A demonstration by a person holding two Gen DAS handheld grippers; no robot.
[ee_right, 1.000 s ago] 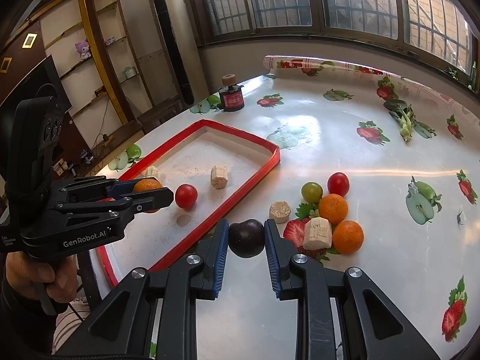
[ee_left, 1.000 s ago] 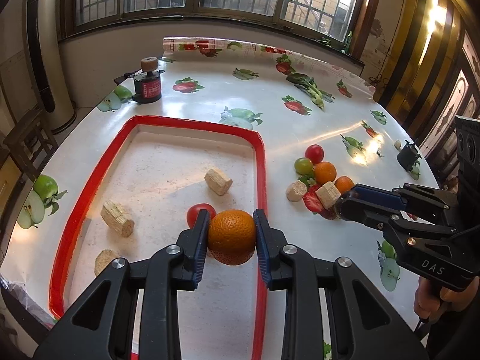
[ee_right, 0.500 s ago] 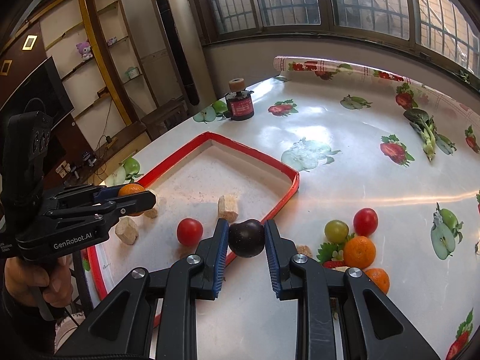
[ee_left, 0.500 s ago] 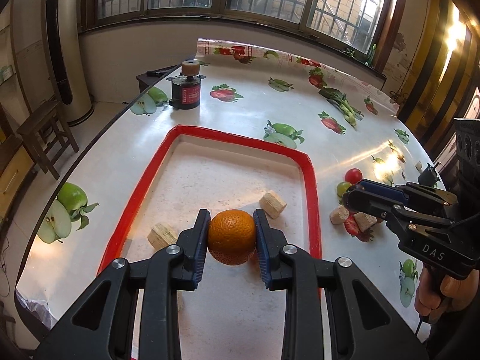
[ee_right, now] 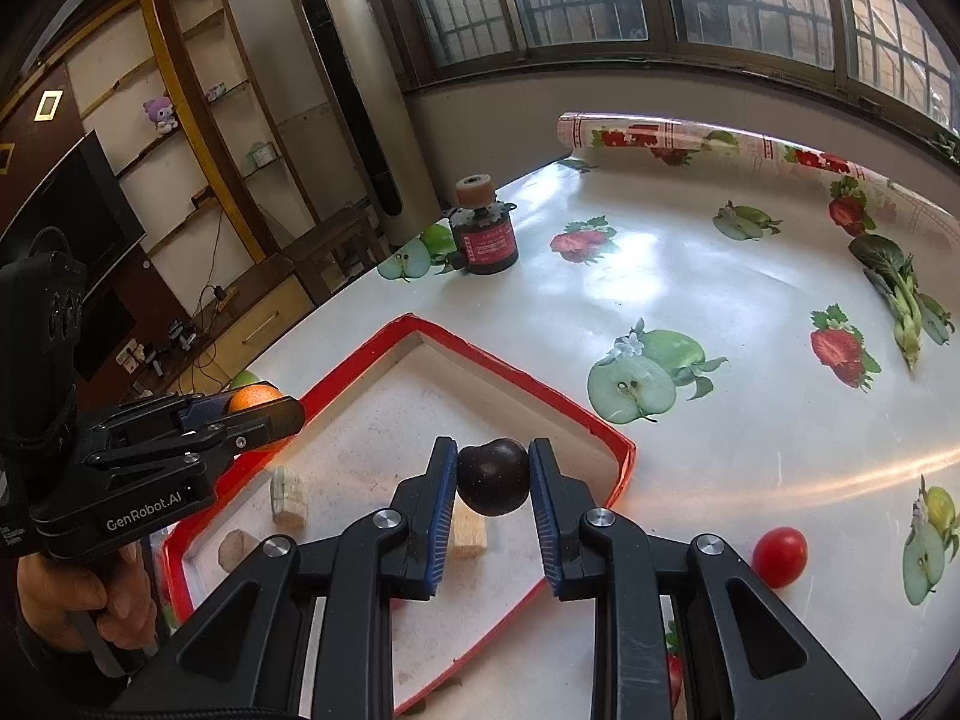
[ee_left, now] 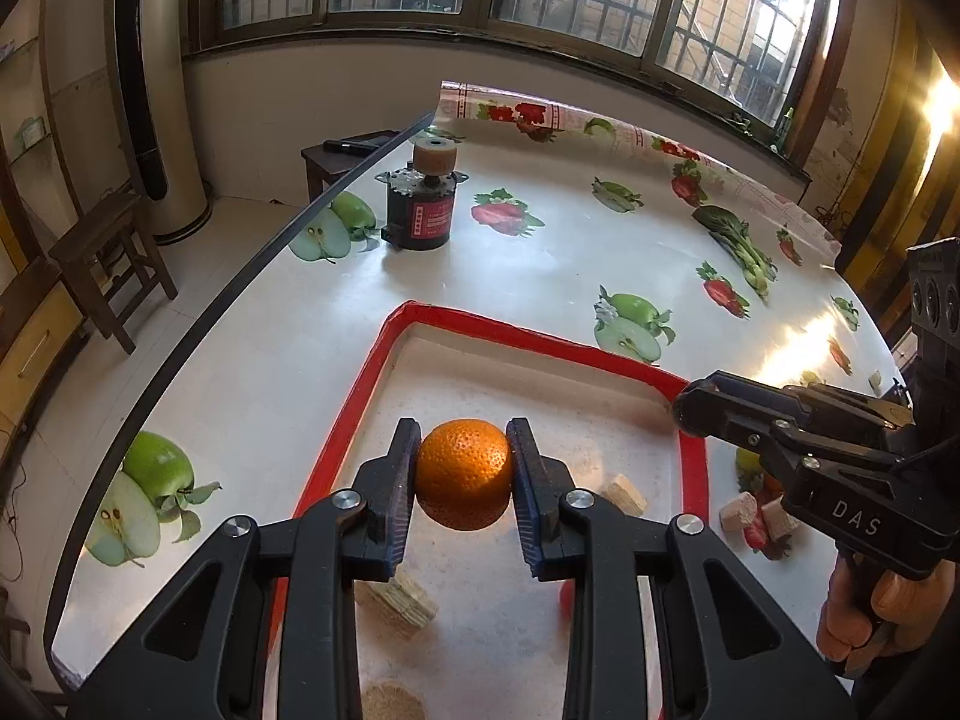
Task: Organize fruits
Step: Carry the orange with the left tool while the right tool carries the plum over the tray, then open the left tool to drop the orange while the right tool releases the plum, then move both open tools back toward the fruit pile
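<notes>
My left gripper point(ee_left: 462, 471) is shut on an orange point(ee_left: 463, 474) and holds it above the near left part of the red-rimmed tray point(ee_left: 540, 337). The right gripper point(ee_right: 493, 480) is shut on a dark plum point(ee_right: 493, 476), hanging over the tray's point(ee_right: 528, 385) right side. From the right wrist view the left gripper point(ee_right: 282, 414) shows at the left with the orange point(ee_right: 252, 399) in it. The right gripper's tip point(ee_left: 690, 405) reaches over the tray's right rim in the left wrist view. A red tomato point(ee_right: 779, 556) lies on the table right of the tray.
Several pale blocks lie in the tray, among them one point(ee_left: 625, 493) and another point(ee_right: 288, 495). A black and red motor point(ee_left: 423, 204) stands at the far left of the table. More fruit and blocks point(ee_left: 750, 510) sit right of the tray. The table edge point(ee_left: 198, 324) curves close on the left.
Both grippers have travelled left and farther along the table with their fruit, and now hang over the tray's far corner. The loose fruit pile has slid to the right in both views.
</notes>
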